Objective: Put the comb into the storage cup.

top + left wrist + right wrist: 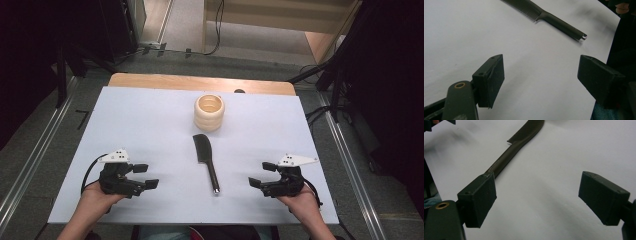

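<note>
Two hand-held grippers rest at the near edge of a white-topped bench [150, 115], one on each side of a dark comb [205, 152] that lies flat at the middle of the bench, toothed head pointing away from the person and slim handle, tipped with a small metal cap, pointing back toward them. The left gripper [144, 176] sits well to the comb's left with its fingers [491, 77] spread wide and nothing between them; the right gripper [262, 175] mirrors it on the other side, its fingers [479, 195] likewise apart and empty. Beyond the comb's head, close to it but not touching, stands a cream ribbed holder [209, 112], open at the top and upright. The step in hand looks like the pick-up of the comb, probably to stand it in that holder. In the right gripper view the handle runs close past one finger, so that gripper seems the better placed. A sound grip would likely take the handle across its width, near the middle rather than at the capped tip, with the fingers brought low to the bench so they close on the sides of the thin handle instead of skidding over it. Leaving the teeth untouched should keep the comb from twisting, and a grip with the head free would leave room to tip it upright over the holder's mouth.
</note>
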`<action>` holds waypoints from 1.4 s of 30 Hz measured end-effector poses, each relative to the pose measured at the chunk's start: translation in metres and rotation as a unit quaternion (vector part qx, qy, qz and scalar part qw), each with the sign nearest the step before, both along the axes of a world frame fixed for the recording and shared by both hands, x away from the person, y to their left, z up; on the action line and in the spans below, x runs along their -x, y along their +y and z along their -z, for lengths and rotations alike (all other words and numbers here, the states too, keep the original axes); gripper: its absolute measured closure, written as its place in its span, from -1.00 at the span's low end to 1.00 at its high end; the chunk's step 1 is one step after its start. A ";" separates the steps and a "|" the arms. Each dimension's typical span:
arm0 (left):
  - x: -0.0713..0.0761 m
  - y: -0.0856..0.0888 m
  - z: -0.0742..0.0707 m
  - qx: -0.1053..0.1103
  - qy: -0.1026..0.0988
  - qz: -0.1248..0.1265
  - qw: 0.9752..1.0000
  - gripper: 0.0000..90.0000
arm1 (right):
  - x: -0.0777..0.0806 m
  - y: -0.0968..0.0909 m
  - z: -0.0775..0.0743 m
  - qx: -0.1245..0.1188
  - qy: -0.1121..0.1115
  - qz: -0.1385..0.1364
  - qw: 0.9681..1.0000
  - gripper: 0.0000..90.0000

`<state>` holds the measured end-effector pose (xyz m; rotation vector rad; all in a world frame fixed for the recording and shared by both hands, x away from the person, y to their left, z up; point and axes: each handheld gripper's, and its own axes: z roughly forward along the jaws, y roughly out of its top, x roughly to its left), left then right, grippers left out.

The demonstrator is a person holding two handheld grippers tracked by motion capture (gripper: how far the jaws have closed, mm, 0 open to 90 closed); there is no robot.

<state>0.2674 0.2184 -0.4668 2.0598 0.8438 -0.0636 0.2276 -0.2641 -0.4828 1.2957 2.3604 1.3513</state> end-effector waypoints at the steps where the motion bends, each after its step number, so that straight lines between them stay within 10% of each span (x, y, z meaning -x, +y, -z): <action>1: 0.000 0.000 0.000 0.000 0.000 0.000 1.000 -0.50 | 0.000 0.000 0.000 0.000 0.000 0.000 1.000 -0.71; 42: -0.001 0.002 0.000 -0.001 0.000 -0.003 1.000 -0.50 | -0.009 0.004 -0.001 -0.018 0.014 0.000 1.000 -0.70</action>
